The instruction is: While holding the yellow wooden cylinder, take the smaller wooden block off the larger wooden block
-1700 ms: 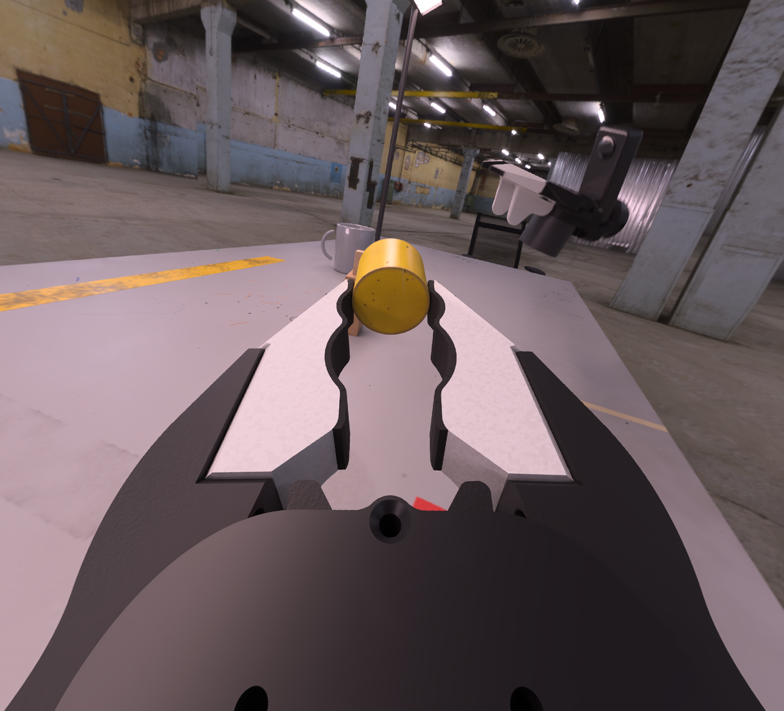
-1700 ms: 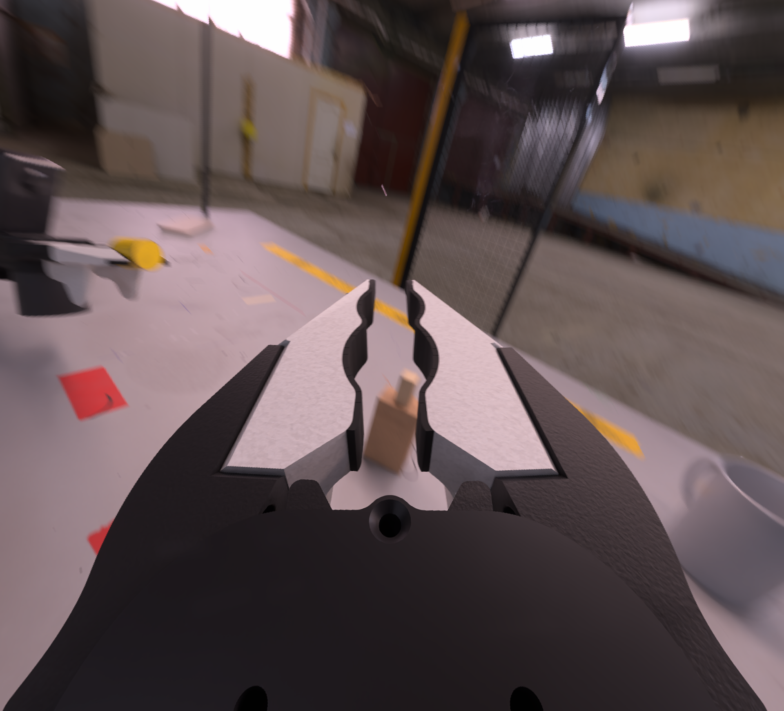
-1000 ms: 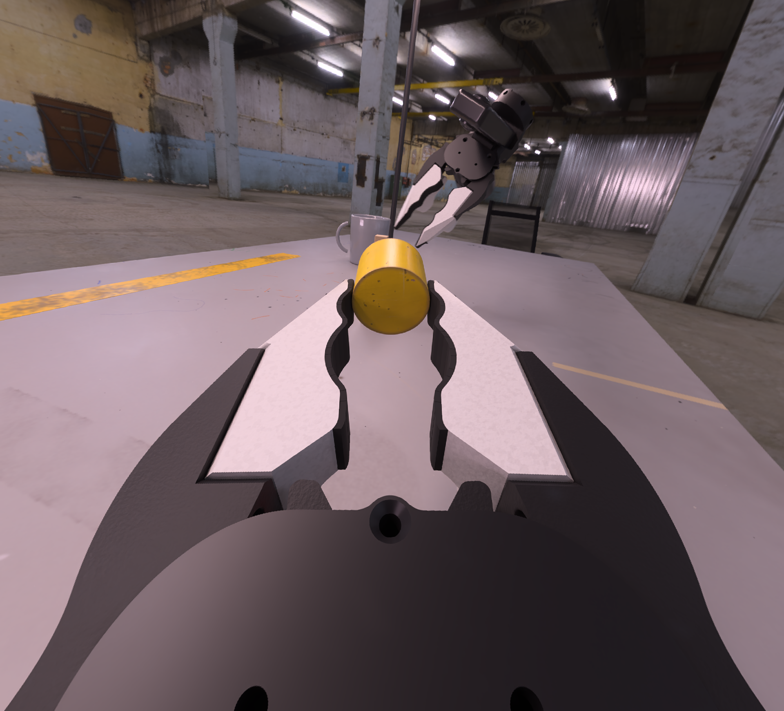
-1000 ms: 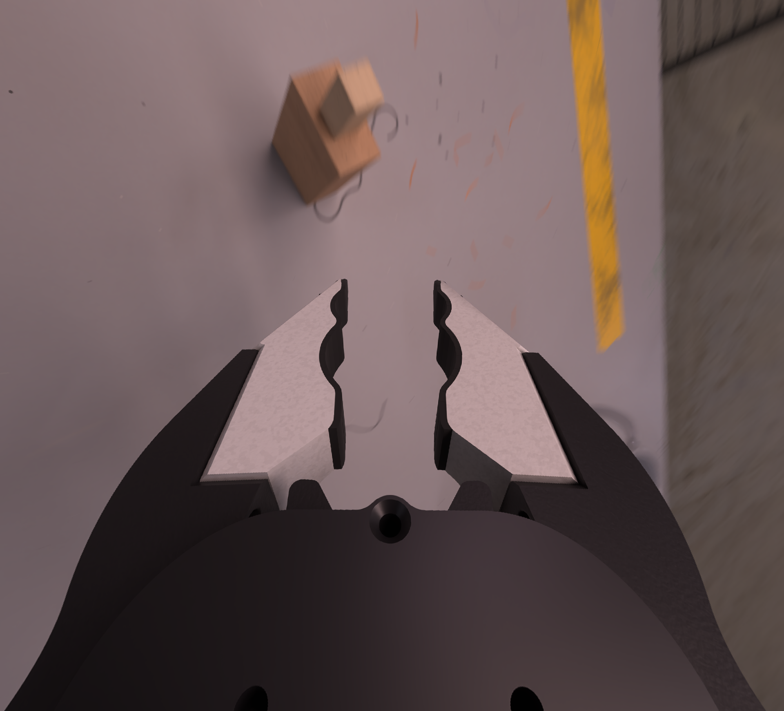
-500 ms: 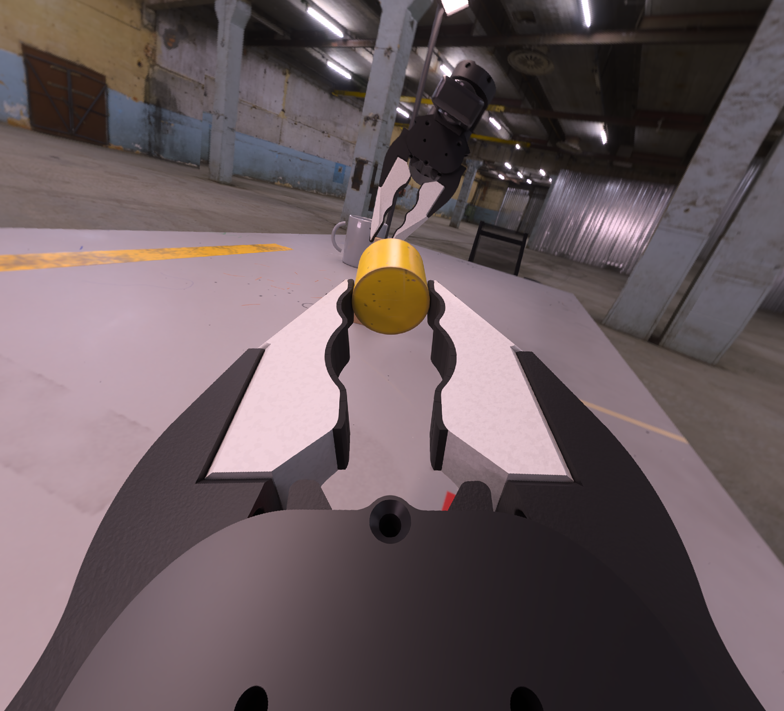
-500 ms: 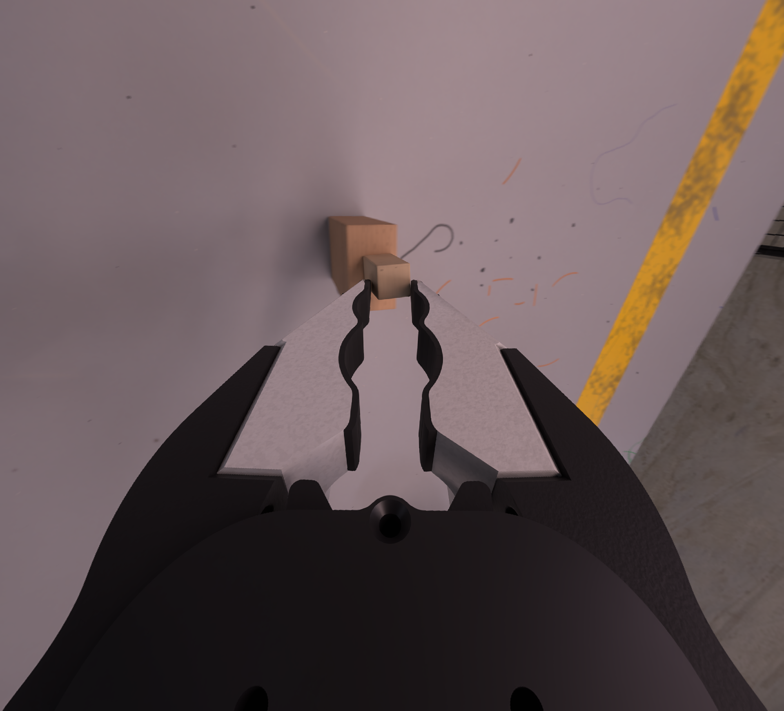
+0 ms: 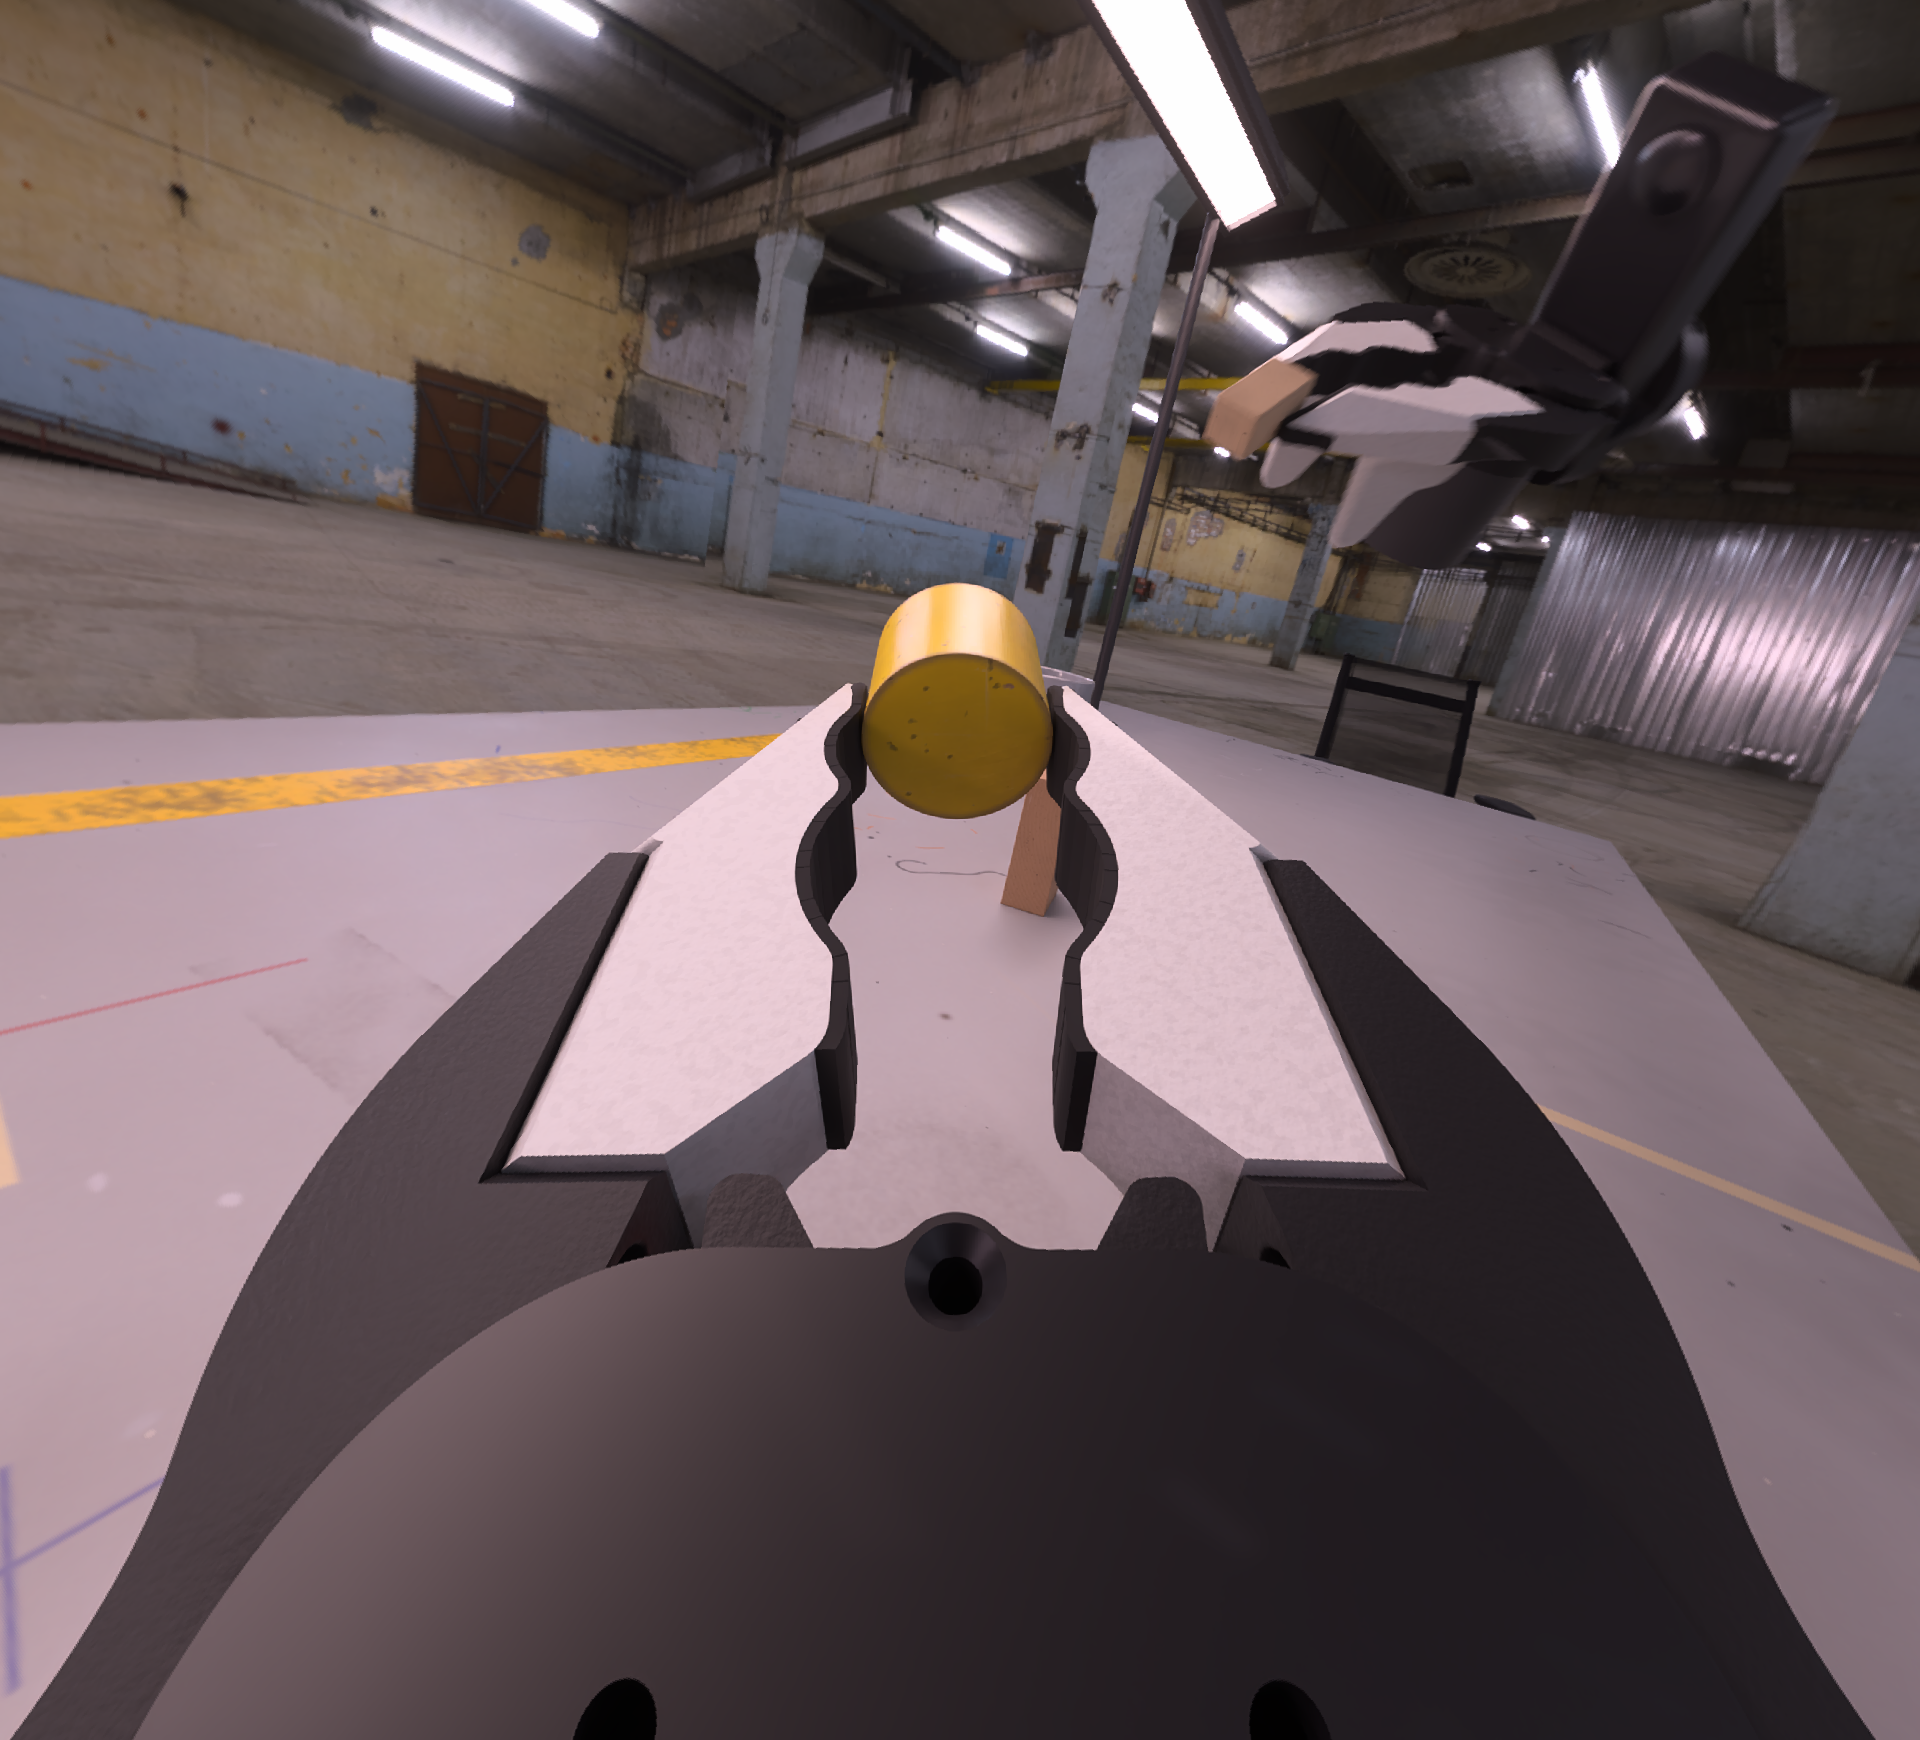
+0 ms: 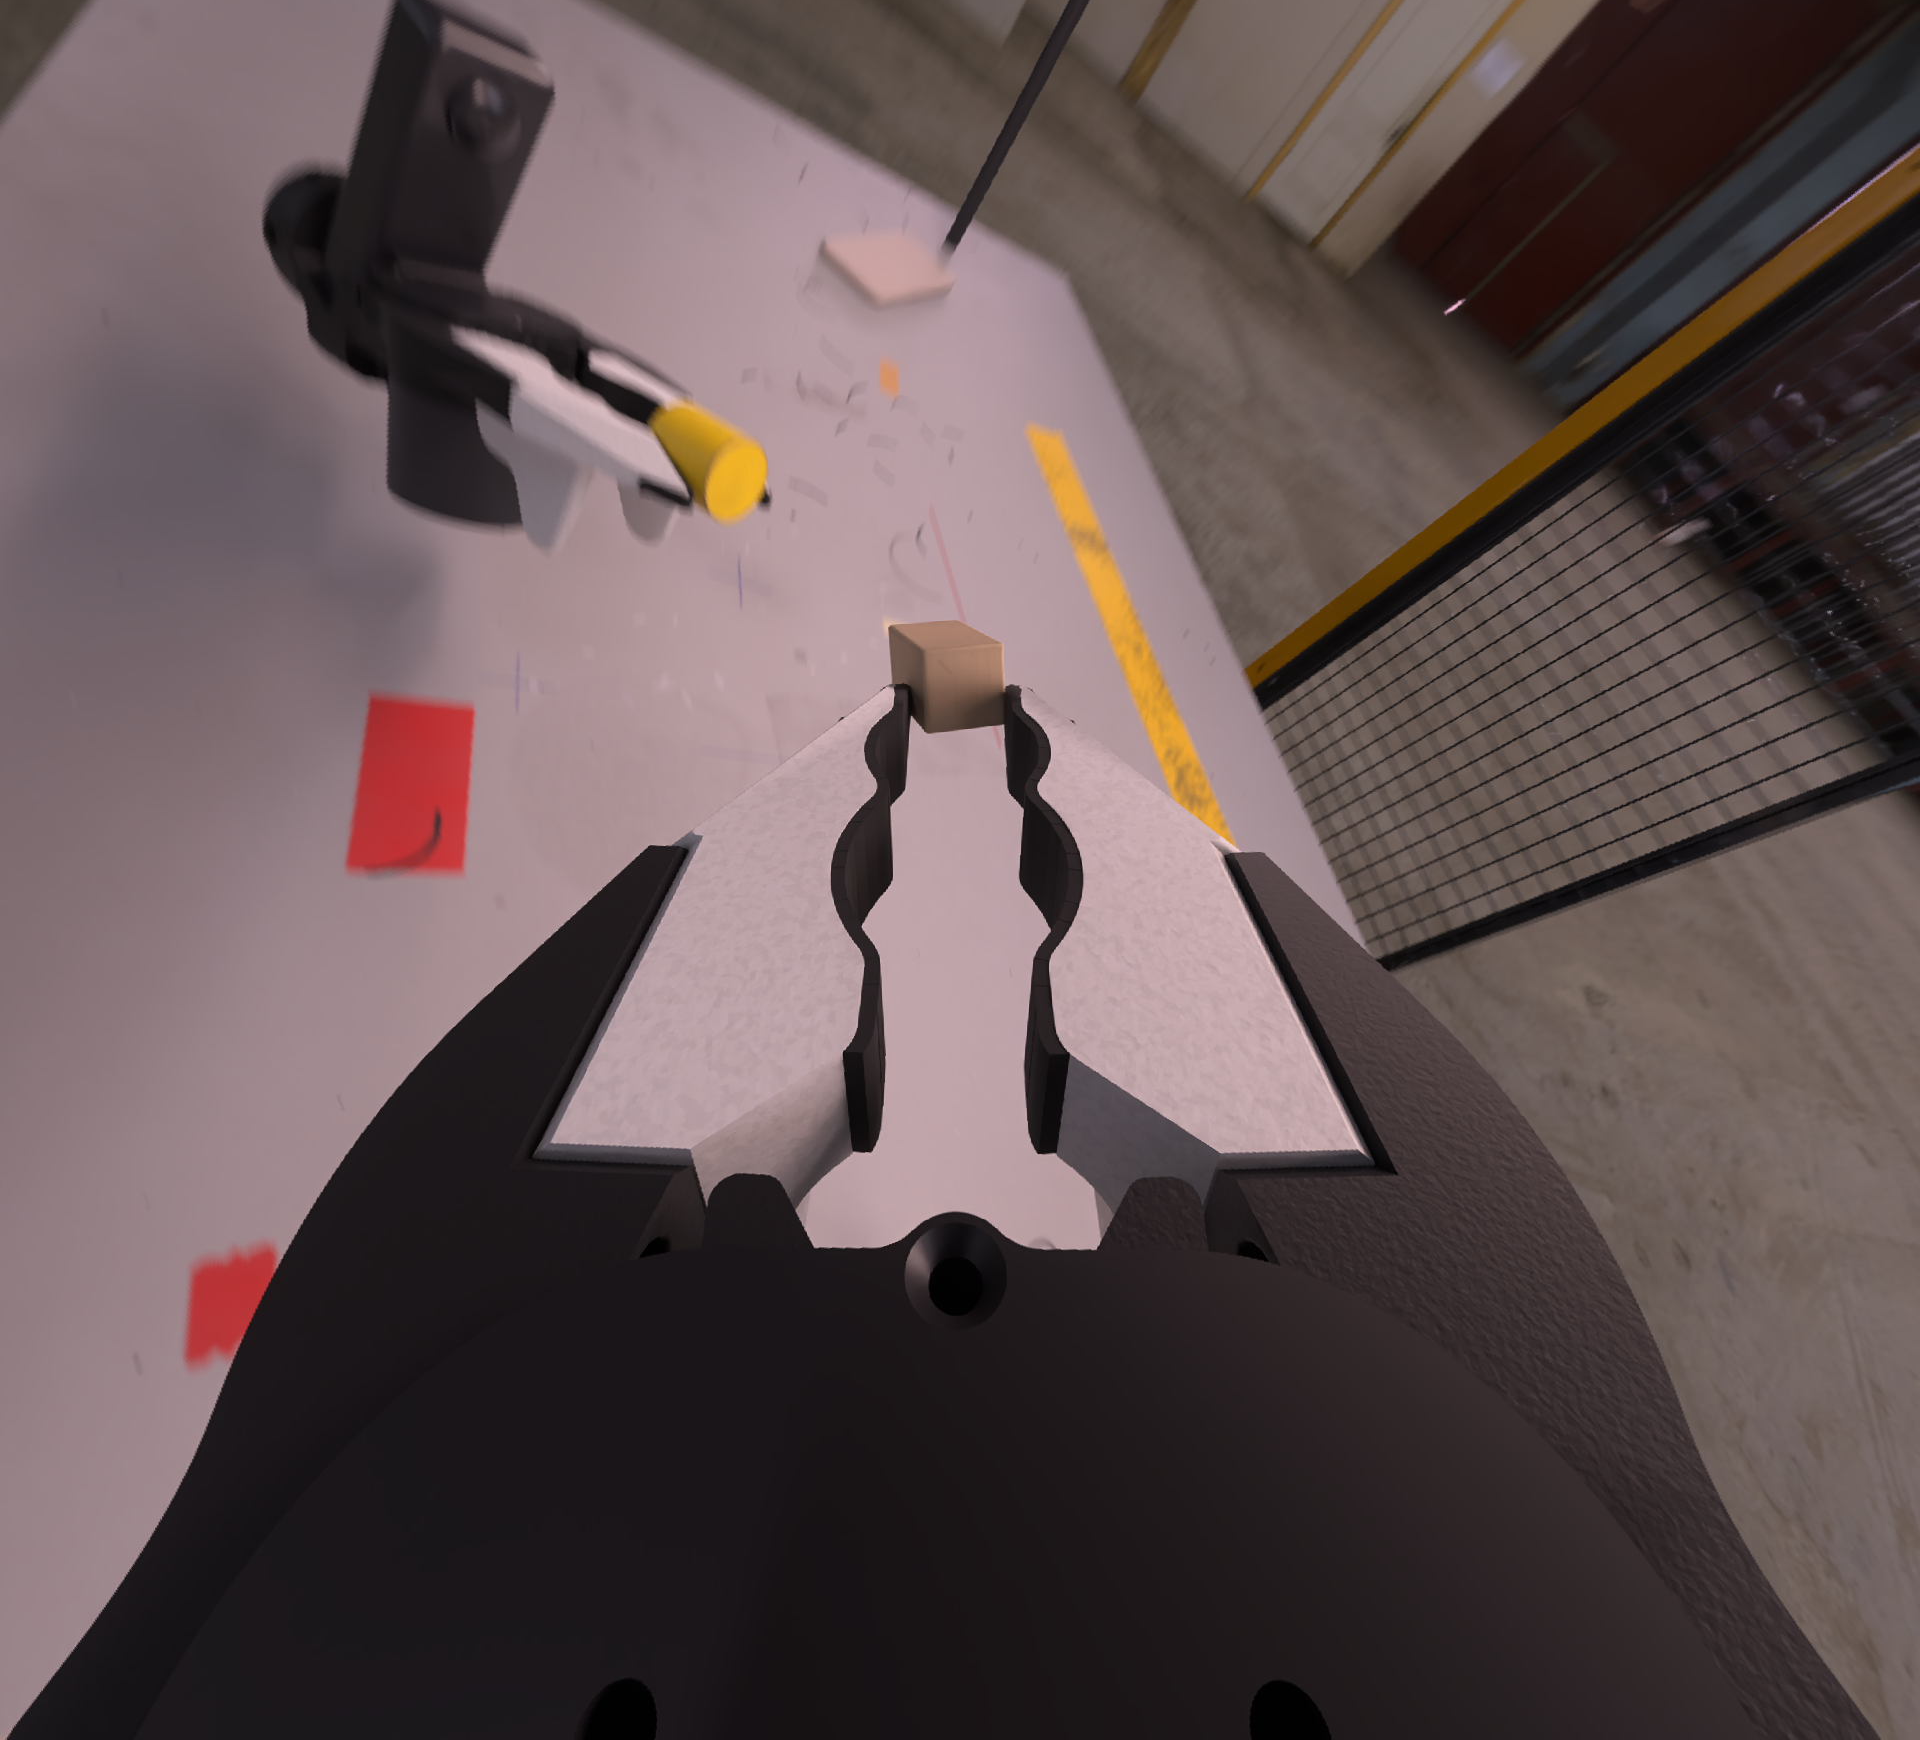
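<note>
My left gripper (image 7: 956, 734) is shut on the yellow wooden cylinder (image 7: 954, 703) and holds it above the grey table (image 7: 312, 963). Behind its right finger a strip of the larger wooden block (image 7: 1034, 854) shows, standing on the table. My right gripper (image 8: 954, 703) is shut on the smaller wooden block (image 8: 948, 677) and holds it in the air. In the left wrist view the right gripper (image 7: 1283, 417) hangs high at the upper right with the small block (image 7: 1257, 410) at its tips. In the right wrist view the left gripper (image 8: 686, 454) with the cylinder (image 8: 717, 464) shows at the upper left.
A yellow stripe (image 7: 364, 781) crosses the table (image 8: 208, 547). Red patches (image 8: 408, 781) lie on it. A thin dark pole (image 8: 1049, 49) stands on a pale base plate (image 8: 888, 269) at the table's far end. A wire fence (image 8: 1610, 682) runs beyond the table edge.
My right gripper closed on the smaller block and lifted it off the larger block, rising and tilting. My left gripper shifted its aim with the cylinder held throughout.
</note>
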Robot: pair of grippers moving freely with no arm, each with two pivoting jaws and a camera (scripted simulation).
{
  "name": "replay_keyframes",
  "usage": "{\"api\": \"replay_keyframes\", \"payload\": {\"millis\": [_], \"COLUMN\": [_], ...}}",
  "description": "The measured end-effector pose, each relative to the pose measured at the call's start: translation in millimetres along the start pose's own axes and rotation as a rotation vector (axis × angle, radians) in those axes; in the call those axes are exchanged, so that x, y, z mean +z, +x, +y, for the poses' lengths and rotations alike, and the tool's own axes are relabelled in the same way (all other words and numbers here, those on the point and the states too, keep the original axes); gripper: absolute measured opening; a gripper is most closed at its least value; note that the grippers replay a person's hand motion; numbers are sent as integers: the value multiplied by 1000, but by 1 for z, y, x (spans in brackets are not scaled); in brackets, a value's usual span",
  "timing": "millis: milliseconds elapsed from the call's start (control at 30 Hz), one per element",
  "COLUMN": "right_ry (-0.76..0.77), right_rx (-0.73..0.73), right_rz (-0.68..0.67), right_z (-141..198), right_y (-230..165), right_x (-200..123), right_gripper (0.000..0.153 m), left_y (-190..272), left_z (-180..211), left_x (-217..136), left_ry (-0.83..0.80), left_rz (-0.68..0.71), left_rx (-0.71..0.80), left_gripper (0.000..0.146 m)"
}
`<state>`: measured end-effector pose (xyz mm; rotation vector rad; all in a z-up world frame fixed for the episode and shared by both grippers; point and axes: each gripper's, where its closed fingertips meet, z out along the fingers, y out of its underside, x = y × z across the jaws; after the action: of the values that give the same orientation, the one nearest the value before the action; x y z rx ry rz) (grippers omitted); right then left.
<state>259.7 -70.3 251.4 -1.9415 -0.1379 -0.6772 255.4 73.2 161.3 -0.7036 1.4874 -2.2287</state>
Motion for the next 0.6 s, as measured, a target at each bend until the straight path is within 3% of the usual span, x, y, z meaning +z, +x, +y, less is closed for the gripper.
{"api": "replay_keyframes", "payload": {"millis": [100, 367, 600], "right_ry": [65, 123, 158], "right_rx": [-8, 10, 68], "right_rz": [112, 292, 330], "right_z": [-20, -27, -27], "right_y": [-17, -39, -37], "right_x": [-8, -46, -58], "right_gripper": [18, 18, 18], "left_y": [5, 18, 14], "left_z": [-3, -6, 1], "left_x": [-2, -1, -5], "left_ry": [5, 1, -10], "left_rz": [0, -2, -17], "left_rx": [51, 164, 158], "left_gripper": [34, 34, 34]}}
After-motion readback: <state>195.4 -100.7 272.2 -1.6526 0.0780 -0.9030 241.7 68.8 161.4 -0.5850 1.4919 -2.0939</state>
